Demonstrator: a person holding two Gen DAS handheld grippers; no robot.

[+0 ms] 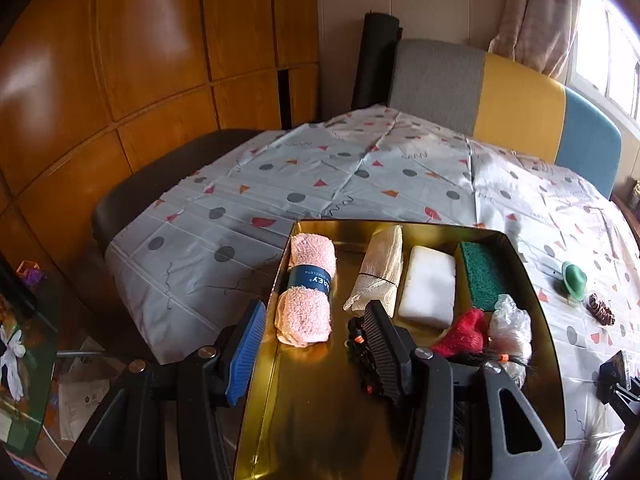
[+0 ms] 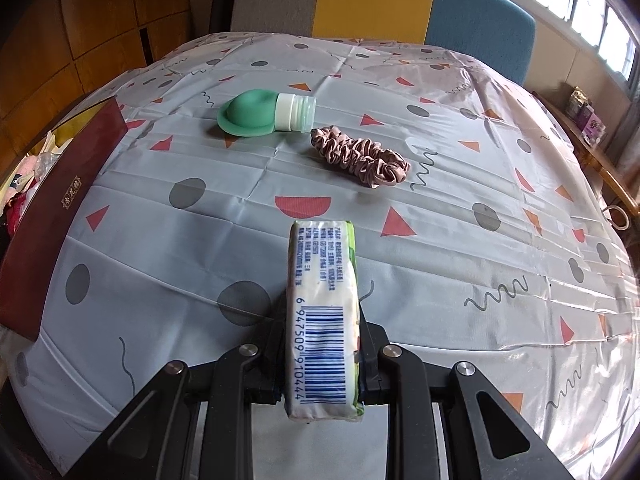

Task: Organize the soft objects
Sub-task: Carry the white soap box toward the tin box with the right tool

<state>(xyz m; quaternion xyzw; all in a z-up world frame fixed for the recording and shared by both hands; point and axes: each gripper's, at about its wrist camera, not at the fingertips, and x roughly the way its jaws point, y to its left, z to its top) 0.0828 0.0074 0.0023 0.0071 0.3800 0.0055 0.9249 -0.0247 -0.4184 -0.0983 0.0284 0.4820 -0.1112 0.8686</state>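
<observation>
A gold tray [image 1: 400,227] sits on the patterned tablecloth. It holds a pink towel roll [image 1: 310,292], a cream mesh cloth [image 1: 380,272], a white sponge [image 1: 428,286], a green scouring pad [image 1: 482,276], a red fuzzy piece [image 1: 464,332], a clear plastic wad [image 1: 512,320] and a black beaded piece [image 1: 360,354]. My left gripper [image 1: 312,346] hovers over the tray's left side, open and empty. My right gripper [image 2: 322,320] is shut on a tissue pack [image 2: 322,272] with a barcode, held above the cloth. Beyond it lie a green squeeze bottle [image 2: 260,114] and a pink scrunchie [image 2: 360,156].
The tray's dark red outer wall [image 2: 60,200] stands at the left of the right wrist view. A grey, yellow and blue chair back [image 1: 500,96] rises behind the table. A dark seat [image 1: 160,184] and wooden cupboards [image 1: 120,60] are on the left.
</observation>
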